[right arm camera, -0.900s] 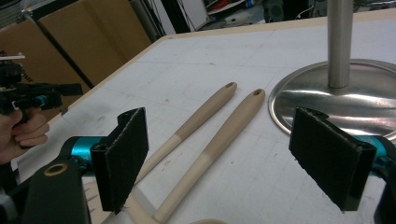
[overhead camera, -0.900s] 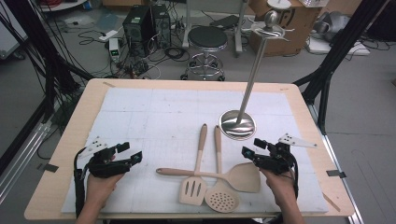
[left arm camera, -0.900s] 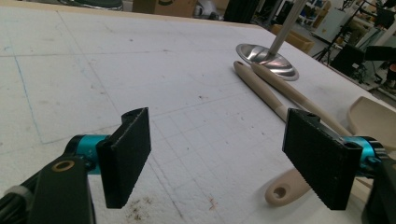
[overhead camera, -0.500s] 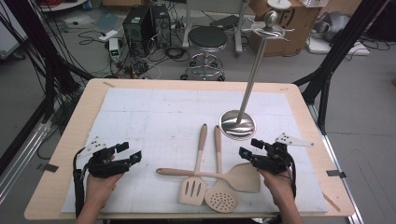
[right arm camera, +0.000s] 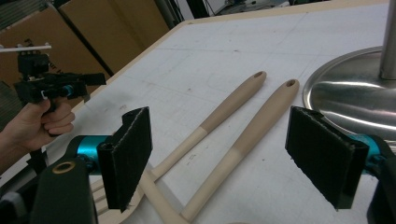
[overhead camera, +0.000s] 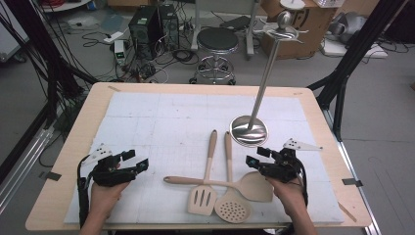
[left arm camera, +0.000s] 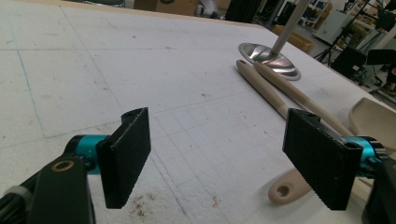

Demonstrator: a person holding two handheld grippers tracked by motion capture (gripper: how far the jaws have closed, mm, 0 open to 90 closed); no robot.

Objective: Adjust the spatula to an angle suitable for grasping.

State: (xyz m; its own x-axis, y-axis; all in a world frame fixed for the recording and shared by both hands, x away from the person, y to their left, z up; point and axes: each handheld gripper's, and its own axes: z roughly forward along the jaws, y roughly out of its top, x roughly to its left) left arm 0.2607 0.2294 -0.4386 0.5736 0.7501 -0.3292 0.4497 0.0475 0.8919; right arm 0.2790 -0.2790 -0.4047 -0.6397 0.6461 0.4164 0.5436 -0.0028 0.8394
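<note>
Spatula point(overhead camera: 256, 185) blade partly behind right tool point(overhead camera: 254, 157), seemingly.

Even overhead light, bright, soft shadows only. Glare on steel stand base point(overhead camera: 249, 130) and point(right arm camera: 355, 100). High view soft, low-res. Gripper views: near fingers point(left arm camera: 125, 156) sharp, bg past tabletop point(left arm camera: 140, 70) blurry, slight edge distortion.

Three utensils point(overhead camera: 215, 188), one metal stand point(overhead camera: 249, 129), two hand-held grippers point(overhead camera: 136, 163).
</note>
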